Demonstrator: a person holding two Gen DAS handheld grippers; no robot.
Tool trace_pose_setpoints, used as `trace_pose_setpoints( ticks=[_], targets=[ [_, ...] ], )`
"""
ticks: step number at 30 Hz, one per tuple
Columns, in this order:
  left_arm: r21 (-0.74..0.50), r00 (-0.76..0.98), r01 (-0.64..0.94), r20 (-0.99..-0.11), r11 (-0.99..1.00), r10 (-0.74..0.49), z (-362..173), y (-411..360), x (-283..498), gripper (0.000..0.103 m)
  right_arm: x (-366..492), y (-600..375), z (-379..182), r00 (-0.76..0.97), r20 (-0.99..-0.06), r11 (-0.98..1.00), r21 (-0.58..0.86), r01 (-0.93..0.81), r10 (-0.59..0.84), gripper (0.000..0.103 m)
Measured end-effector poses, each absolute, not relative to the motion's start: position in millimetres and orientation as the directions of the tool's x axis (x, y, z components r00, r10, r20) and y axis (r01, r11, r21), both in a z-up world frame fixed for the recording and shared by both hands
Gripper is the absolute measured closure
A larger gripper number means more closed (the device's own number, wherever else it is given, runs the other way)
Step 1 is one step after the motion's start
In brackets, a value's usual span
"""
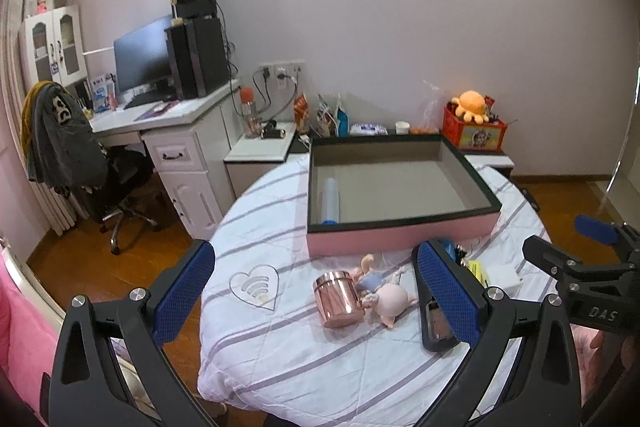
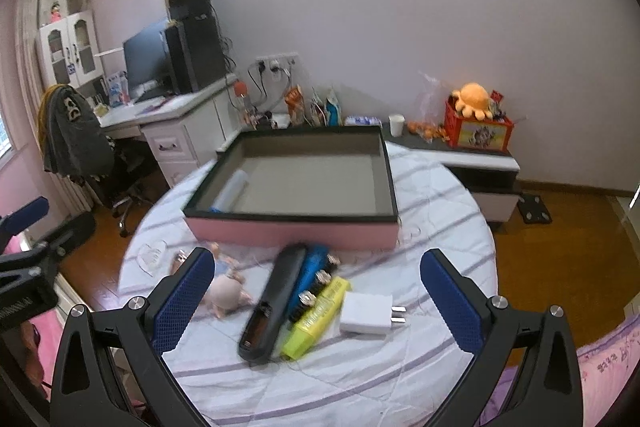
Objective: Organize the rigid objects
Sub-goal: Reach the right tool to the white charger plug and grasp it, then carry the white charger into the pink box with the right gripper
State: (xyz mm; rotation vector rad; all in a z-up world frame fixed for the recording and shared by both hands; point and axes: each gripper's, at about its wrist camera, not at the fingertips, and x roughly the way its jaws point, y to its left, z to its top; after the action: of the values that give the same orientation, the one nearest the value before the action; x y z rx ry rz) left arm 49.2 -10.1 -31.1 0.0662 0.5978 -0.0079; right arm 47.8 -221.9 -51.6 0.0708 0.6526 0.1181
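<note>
Both claws gape wide, holding nothing: the left claw (image 1: 314, 291) hovers above the rose-gold tin (image 1: 338, 299), the right claw (image 2: 316, 293) above the black remote (image 2: 274, 301).

Between the left gripper's dimpled, matt blue pads (image 1: 185, 291) lies a glossy rose-gold metal canister (image 1: 338, 299) on quilted striped cloth (image 1: 288, 359). Between the right gripper's fingers, a matt black plastic remote (image 2: 274, 303) lies beside a smooth white plastic charger (image 2: 368, 313). Beyond both, the pink tray (image 2: 296, 231) looks like matt cardboard.
</note>
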Motion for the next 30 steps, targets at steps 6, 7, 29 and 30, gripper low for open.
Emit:
trace_pose_setpoints(
  ticks=[6, 7, 29, 30],
  targets=[
    [0.061, 0.794, 0.03, -0.608, 0.998, 0.013, -54, -11, 66, 0.0, 65, -239, -99, 0.718, -0.695, 0.998, 0.062, -0.008, 0.049, 0.0],
    [0.063, 0.787, 0.034, -0.616, 0.997, 0.013, -58, -12, 70, 0.0, 67, -242, -106, 0.706, -0.707, 0.998, 0.055, 0.004, 0.036, 0.0],
    [0.112, 0.724, 0.062, -0.689, 0.992, 0.033, -95, -23, 109, 0.0, 100, -249, -169, 0.598, -0.797, 0.996, 0.06, -0.059, 0.083, 0.034],
    [0.112, 0.724, 0.061, -0.689, 0.992, 0.033, -95, -22, 109, 0.0, 101, -249, -169, 0.597, -0.798, 0.996, 0.058, -0.069, 0.088, 0.034]
  ],
)
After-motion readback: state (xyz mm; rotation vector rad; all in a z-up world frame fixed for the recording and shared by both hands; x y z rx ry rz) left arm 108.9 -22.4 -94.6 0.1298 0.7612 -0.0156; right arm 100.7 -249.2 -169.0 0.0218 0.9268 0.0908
